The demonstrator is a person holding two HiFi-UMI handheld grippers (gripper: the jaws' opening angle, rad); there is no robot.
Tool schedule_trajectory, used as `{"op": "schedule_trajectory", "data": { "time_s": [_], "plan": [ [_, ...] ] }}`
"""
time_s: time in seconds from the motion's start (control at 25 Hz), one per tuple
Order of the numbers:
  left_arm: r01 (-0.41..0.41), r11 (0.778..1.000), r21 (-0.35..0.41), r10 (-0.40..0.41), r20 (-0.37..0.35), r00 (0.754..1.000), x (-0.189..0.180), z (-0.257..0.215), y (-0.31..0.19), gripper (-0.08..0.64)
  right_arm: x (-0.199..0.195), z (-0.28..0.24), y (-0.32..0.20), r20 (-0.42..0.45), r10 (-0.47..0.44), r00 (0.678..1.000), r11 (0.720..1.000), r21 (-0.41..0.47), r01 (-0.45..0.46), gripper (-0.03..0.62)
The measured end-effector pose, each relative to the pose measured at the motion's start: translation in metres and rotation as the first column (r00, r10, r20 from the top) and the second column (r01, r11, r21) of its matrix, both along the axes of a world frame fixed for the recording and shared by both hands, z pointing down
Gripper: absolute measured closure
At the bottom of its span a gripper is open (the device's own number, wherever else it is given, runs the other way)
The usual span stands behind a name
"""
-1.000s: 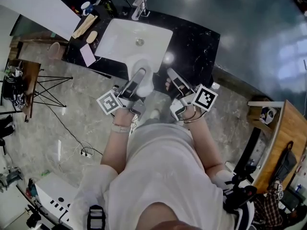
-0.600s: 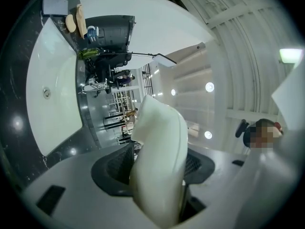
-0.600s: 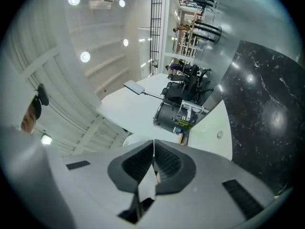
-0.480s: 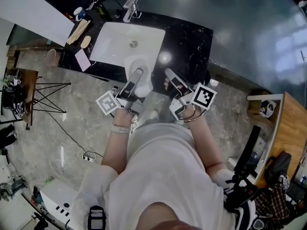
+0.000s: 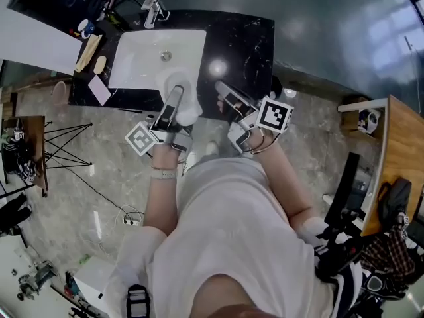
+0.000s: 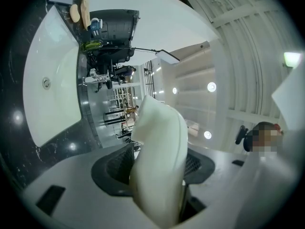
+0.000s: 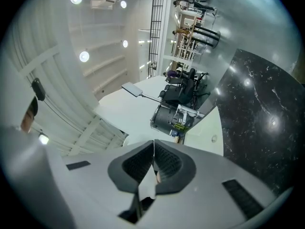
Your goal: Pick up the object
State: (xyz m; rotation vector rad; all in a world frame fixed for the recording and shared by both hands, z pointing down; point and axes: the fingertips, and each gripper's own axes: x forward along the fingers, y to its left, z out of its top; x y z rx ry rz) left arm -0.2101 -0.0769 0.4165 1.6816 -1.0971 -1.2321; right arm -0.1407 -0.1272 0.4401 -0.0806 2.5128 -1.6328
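Note:
A soft white object [image 5: 186, 101] is pinched between the jaws of my left gripper [image 5: 176, 95], held up at the front edge of the white sink [image 5: 136, 61]. In the left gripper view this pale object [image 6: 159, 156] fills the gap between the dark pads and rises well above them. My right gripper [image 5: 222, 93] hovers beside it over the black marble counter [image 5: 245, 42]. In the right gripper view its gripper [image 7: 153, 162] has both pads pressed together with nothing held.
A faucet [image 5: 153, 8] stands behind the sink. A cup [image 5: 85, 26], a brush [image 5: 88, 44], a soap bar [image 5: 100, 65] and a pale cloth [image 5: 99, 89] lie on the counter's left end. A wire stand [image 5: 63, 138] is at left, a wooden desk [image 5: 397, 151] at right.
In the head view the sink, counter and both grippers have shifted left and up. The left gripper still holds the white object, and the right gripper stays shut.

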Motion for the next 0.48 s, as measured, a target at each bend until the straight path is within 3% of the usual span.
{"op": "schedule_trajectory", "data": {
  "time_s": [0.48],
  "plan": [
    [-0.03, 0.999, -0.016, 0.03, 0.001, 1.0, 0.0086, 0.0068, -0.0073, 0.299, 0.0072, 0.0046, -0.0071, -0.003, 0.029, 1.0, 0.999, -0.024, -0.029, 0.571]
  ]
}}
